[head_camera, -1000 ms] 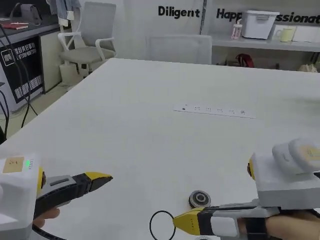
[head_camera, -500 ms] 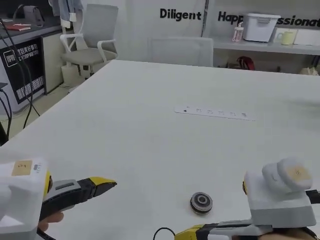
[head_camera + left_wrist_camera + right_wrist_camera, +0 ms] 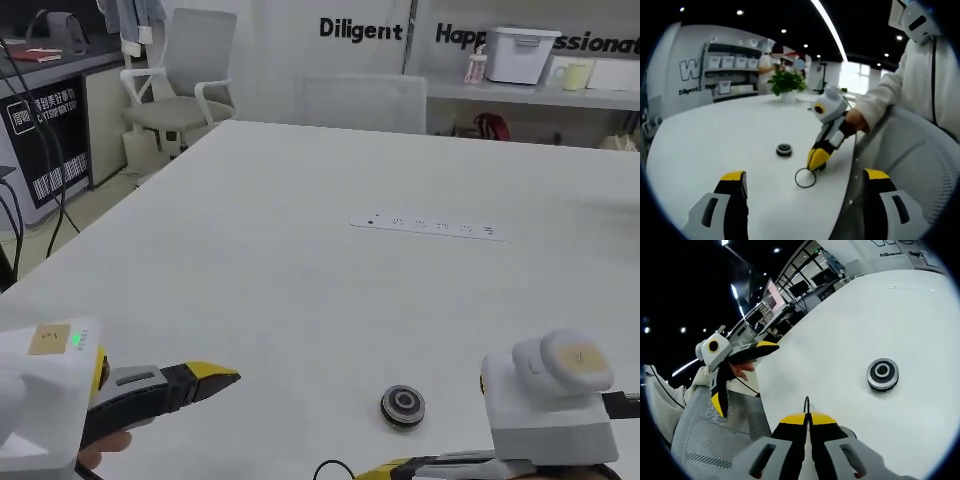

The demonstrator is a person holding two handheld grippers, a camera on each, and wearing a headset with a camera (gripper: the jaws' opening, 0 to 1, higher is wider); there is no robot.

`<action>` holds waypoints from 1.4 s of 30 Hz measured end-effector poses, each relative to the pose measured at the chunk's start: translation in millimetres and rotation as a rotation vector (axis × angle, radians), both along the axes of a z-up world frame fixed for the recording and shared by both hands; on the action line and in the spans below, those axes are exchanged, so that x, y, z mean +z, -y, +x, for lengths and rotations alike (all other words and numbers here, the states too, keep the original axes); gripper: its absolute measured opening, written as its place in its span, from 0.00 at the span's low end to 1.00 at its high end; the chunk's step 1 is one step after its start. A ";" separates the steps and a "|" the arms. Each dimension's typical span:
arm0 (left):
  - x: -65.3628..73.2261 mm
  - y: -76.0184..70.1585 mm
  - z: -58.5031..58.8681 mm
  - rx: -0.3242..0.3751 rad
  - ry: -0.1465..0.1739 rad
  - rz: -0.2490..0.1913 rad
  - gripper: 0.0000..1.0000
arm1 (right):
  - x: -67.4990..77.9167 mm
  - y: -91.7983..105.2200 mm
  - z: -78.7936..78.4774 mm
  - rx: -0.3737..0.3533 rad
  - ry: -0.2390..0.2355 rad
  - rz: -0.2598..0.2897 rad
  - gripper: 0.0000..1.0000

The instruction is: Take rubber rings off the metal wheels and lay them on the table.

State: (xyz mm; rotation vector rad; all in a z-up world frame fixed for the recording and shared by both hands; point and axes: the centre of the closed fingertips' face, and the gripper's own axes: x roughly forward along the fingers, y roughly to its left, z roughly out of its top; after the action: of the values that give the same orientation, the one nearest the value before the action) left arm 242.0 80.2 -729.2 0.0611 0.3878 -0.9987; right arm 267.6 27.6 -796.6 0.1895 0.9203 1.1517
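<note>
A metal wheel (image 3: 403, 406) (image 3: 882, 373) (image 3: 784, 149) lies flat on the white table (image 3: 300, 260) near its front edge. My right gripper (image 3: 807, 419) (image 3: 375, 468) (image 3: 816, 159) is shut on a thin black rubber ring (image 3: 806, 403) (image 3: 796, 180) (image 3: 328, 468), which hangs low at the table surface, left of the wheel. Something dark sits just behind its tips in the left gripper view; I cannot tell what it is. My left gripper (image 3: 804, 176) (image 3: 215, 378) (image 3: 740, 375) is open with nothing in it, hovering left of the ring.
A white power strip (image 3: 430, 224) lies mid-table beyond the wheel. Office chairs (image 3: 180, 70) stand at the far left corner. Shelves with bins (image 3: 517, 50) line the back wall. The table's near edge runs just under the grippers.
My right gripper has drawn back toward me with the ring, dropping lower in the head view. The left gripper has barely shifted. The wheel stays put.
</note>
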 end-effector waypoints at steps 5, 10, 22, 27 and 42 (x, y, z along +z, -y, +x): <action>-0.8 0.5 -1.0 -0.006 -0.004 0.002 0.97 | -1.2 0.3 3.9 -0.013 0.008 -0.006 0.00; -1.4 1.6 -2.3 -0.014 -0.007 0.005 0.97 | -1.8 -1.3 6.0 -0.014 0.029 -0.015 0.00; -3.6 2.2 -4.1 -0.027 -0.019 0.009 0.95 | 0.3 -4.9 8.7 0.016 0.084 -0.017 0.02; -4.3 3.2 -5.2 -0.034 -0.027 0.005 0.94 | 2.4 -1.7 15.4 -0.011 0.085 -0.011 0.03; -6.4 2.6 -6.8 -0.043 -0.039 0.006 0.91 | 4.1 -14.0 5.1 0.065 0.130 -0.003 0.14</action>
State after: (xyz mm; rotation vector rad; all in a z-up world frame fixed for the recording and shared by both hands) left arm 235.2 77.6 -735.7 0.0556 0.4262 -1.0425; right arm 272.6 41.6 -792.5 0.0818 0.8176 1.2080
